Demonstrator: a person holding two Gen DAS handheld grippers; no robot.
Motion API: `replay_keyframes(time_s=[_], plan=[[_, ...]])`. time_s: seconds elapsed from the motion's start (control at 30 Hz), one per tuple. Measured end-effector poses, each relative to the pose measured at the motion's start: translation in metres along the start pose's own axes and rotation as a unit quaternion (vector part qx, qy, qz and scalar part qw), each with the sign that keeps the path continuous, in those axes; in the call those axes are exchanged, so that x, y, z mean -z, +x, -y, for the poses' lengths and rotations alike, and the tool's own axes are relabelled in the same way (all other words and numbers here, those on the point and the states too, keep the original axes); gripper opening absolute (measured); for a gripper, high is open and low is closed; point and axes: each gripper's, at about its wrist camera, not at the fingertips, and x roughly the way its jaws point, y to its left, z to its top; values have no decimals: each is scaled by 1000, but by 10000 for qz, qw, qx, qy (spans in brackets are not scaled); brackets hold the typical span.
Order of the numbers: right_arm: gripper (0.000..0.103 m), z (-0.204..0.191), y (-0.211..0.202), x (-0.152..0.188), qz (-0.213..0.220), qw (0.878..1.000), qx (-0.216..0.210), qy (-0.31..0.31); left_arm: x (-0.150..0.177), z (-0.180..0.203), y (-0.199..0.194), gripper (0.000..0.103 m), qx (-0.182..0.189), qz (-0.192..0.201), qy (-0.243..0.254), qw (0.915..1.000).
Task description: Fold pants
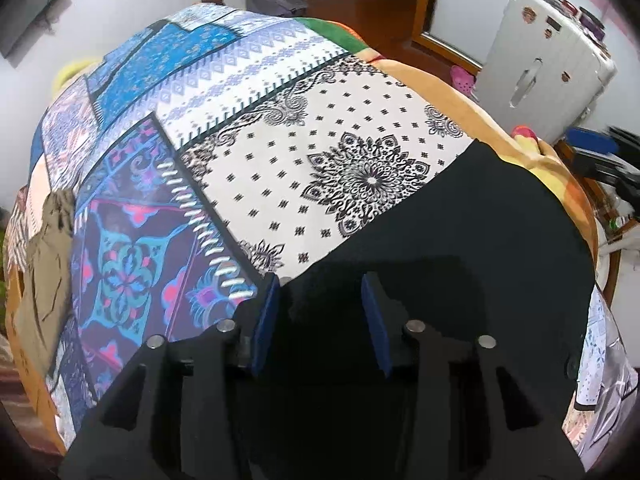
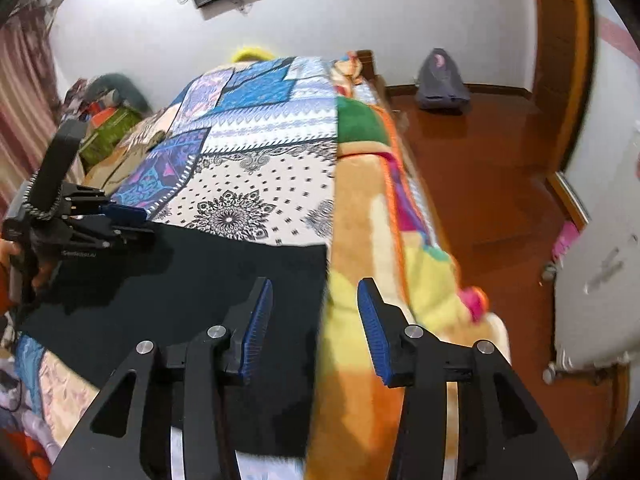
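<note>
The black pants (image 2: 208, 280) are lying flat on the bed's patterned sheet (image 1: 320, 152), beside the orange blanket (image 2: 360, 220). Only the right wrist view is showing the pants' straight edge against that blanket, and the left gripper (image 2: 120, 220) hovering over them. Both the left gripper (image 1: 320, 316) and right gripper (image 2: 316, 320) are holding their fingers spread, gripping nothing.

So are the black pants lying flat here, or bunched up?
Flat. The black pants lie smooth on the patterned bedspread with straight edges. Whether they are already folded over, cannot tell.
</note>
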Motion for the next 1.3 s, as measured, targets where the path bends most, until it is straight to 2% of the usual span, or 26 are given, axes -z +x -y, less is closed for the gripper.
replay_keyframes(time_s=[0.03,0.2,0.27,0.3,0.37,0.43,0.47,0.5,0.8,0.83,0.9,0.97,1.03,1.17,1.23,1.3], plan=[[41,-1,6,-1,-44,10000,-24,-17,0,1,2,17,142,-4,54,9999],[41,-2,54,-6,-402,9991,-42,-111,1,10,3,7,-78,132,350,9993],[41,0,64,-6,-491,9987,-74,-93,0,8,1,4,-79,201,276,9994],[37,1,66,-5,-509,9986,-108,-82,1,6,-1,3,-64,271,238,9993],[23,1,67,-5,-496,9986,-123,-102,1,5,-4,2,-84,369,244,9990],[20,-1,64,-4,-393,9990,-58,-199,0,5,-7,2,-79,429,229,9988],[12,-2,63,-5,-351,9991,-5,-248,-1,4,-7,2,-71,429,204,9988],[10,-2,62,-5,-315,9991,55,-295,-2,4,-6,2,-62,413,174,9990],[6,-5,39,-17,235,9986,170,-434,-11,-1,-19,0,-98,650,-22,9978],[2,-5,37,-19,296,9983,216,-447,-12,-1,-22,0,-114,692,-17,9975],[2,-3,36,-23,316,9983,263,-407,-15,-1,-25,0,-37,717,-19,9974],[2,-2,40,-24,278,9981,351,-420,-18,0,-22,0,-49,683,-2,9977],[2,-2,49,-24,132,9977,488,-456,-20,1,-18,0,-245,631,26,9977],[2,9,55,-22,-133,9965,794,-231,-18,-11,-23,0,-150,600,-273,9977],[3,14,46,-22,-141,9978,641,-57,-13,-19,-34,1,-193,694,-399,9966],[12,9,33,-26,-134,9991,393,7,-4,-29,-49,2,-206,774,-564,9952]])
